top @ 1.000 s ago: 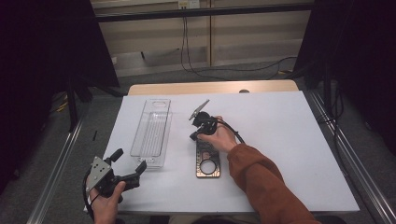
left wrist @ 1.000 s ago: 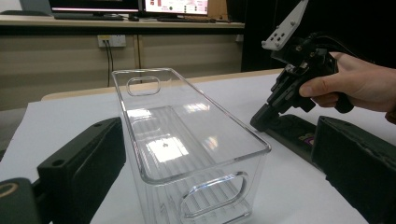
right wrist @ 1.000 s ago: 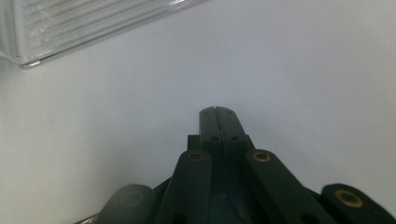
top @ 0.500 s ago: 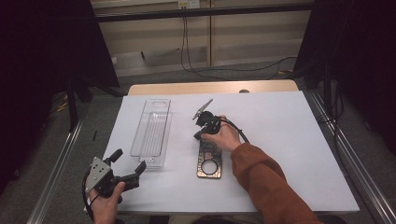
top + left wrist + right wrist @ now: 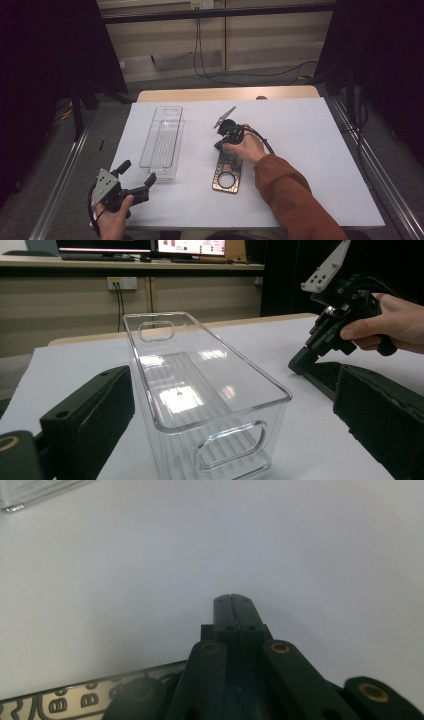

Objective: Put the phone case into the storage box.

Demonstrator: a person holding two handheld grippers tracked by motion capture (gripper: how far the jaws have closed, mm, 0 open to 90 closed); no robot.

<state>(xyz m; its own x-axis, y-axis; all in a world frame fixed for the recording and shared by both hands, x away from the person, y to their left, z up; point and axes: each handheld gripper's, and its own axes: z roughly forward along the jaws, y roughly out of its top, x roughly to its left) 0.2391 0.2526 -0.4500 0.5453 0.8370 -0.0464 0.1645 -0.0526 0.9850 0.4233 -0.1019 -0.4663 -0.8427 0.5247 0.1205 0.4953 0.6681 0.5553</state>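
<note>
Right gripper [image 5: 220, 145]: jaws pressed together, empty, tips at the far end of the dark patterned plate [image 5: 227, 172] lying flat mid-table [image 5: 310, 150]; left gripper [image 5: 137, 175]: jaws wide, empty, facing the clear bin [image 5: 162, 142] just beyond.

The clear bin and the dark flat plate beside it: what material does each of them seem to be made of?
The bin looks like clear hard plastic with a glossy finish: the table shows through its walls, and its ribbed floor and rim carry bright reflections. The plate looks like thin dark metal, possibly coated: it is flat with cut-out holes, and a pale shiny edge shows in the right gripper view. Plastic cannot be ruled out.
</note>
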